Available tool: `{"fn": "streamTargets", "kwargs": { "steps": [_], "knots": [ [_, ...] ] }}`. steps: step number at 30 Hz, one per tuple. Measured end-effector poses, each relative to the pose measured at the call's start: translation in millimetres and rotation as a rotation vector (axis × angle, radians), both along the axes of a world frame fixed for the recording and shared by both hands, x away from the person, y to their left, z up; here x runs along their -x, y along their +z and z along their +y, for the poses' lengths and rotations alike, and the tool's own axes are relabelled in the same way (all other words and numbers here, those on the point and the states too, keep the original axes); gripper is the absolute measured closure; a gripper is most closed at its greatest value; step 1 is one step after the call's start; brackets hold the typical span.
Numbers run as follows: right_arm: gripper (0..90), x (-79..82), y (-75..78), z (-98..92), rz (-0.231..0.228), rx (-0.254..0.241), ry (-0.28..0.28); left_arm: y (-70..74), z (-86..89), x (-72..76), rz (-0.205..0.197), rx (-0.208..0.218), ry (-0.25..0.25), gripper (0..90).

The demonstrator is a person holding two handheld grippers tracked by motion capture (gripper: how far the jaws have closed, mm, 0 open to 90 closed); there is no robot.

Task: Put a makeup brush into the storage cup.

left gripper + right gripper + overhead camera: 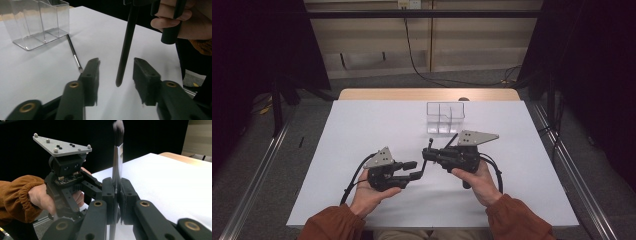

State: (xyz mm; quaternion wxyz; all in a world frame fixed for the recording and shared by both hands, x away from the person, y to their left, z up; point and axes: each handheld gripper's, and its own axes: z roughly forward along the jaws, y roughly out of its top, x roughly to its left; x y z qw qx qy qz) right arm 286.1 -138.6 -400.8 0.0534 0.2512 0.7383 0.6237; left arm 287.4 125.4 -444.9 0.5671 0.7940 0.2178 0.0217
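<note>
There are two grippers, two brushes and one clear organizer. The organizer [445, 118] stands toward the far side of the counter [362, 130] and it has several compartments; I cannot tell if something is inside.

The counter has a white top with a wooden edge at the far side. Around it the floor is grey, dark curtains hang at both sides, and a black cable runs down the pale wall behind.

The right gripper [117, 192] is closed on a black brush [117, 157]. In its own view the two pads press on the handle from both sides, and the dark tuft stands above the jaws, blurred. In the high view this brush [427, 157] points down to the left, between the two hands.

The left gripper [116, 75] is partly open. The lower tip of the same brush [126, 47] hangs in the gap between its jaws, but the pads do not touch it.

The second brush [74, 53] is thin and lies flat on the counter. One end is at the foot of the organizer [37, 22], and the other end is just beside the left jaw of the left gripper.
</note>
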Motion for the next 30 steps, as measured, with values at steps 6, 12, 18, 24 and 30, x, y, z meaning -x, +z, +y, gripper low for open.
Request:
{"fn": "streamTargets", "kwargs": {
  "steps": [6,12,18,24,30],
  "knots": [
    [84.0,0.2,0.8,-2.0,0.001,-0.001,-0.011,2.0,0.7,-0.4,0.001,-0.006,0.052,31.2],
    [84.0,-0.2,0.1,-4.5,0.001,0.005,-0.024,4.3,4.5,-3.6,0.020,-0.019,0.111,7.5],
    [84.0,-0.7,1.3,-8.3,-0.003,0.016,-0.046,9.1,15.2,-6.3,-0.007,-0.011,0.120,3.4],
    [84.0,-3.4,1.6,-11.3,-0.003,0.023,-0.063,12.4,25.5,-6.5,-0.051,-0.015,0.219,3.1],
    [84.0,-5.0,1.7,-14.3,-0.001,0.032,-0.079,16.9,38.9,-2.7,-0.063,0.018,0.271,2.3]
  ]
}}
